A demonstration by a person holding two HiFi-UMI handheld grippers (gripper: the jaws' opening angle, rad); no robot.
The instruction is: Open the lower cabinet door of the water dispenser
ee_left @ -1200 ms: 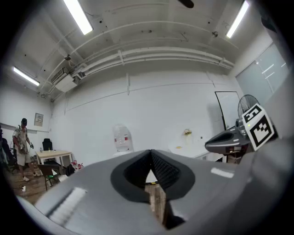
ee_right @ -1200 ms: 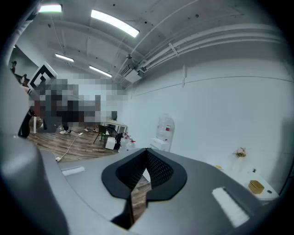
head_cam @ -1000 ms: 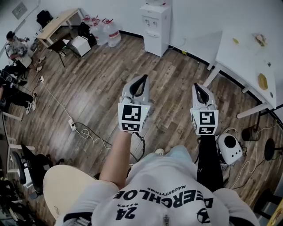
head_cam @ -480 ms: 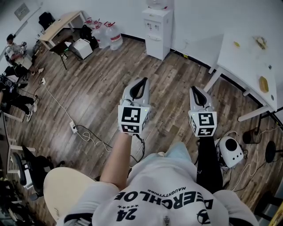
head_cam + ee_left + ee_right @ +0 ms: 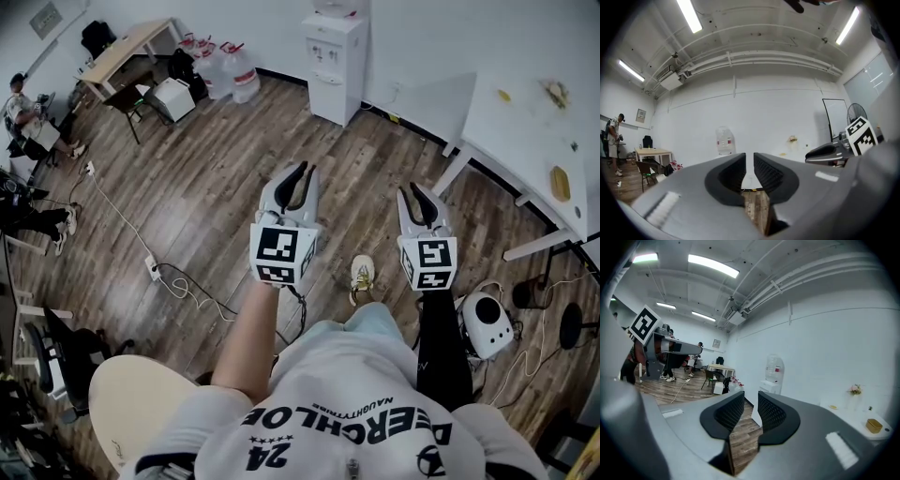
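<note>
The white water dispenser stands against the far wall, its lower cabinet door closed, well beyond both grippers. In the left gripper view only its bottle shows above the jaws. In the right gripper view the dispenser stands just past the jaw tips. My left gripper is held level, shut and empty. My right gripper has just been opening its jaws. A clear gap stands between its pads, with nothing in it.
A white table stands at the right, near the dispenser. Water jugs, a chair and a wooden desk are at the back left. A cable with a power strip crosses the wood floor. A white round device lies at the right.
The right gripper's jaws have parted. A shoe has stepped forward between the grippers, and the dispenser sits slightly nearer in the head view. The left gripper keeps its pose.
</note>
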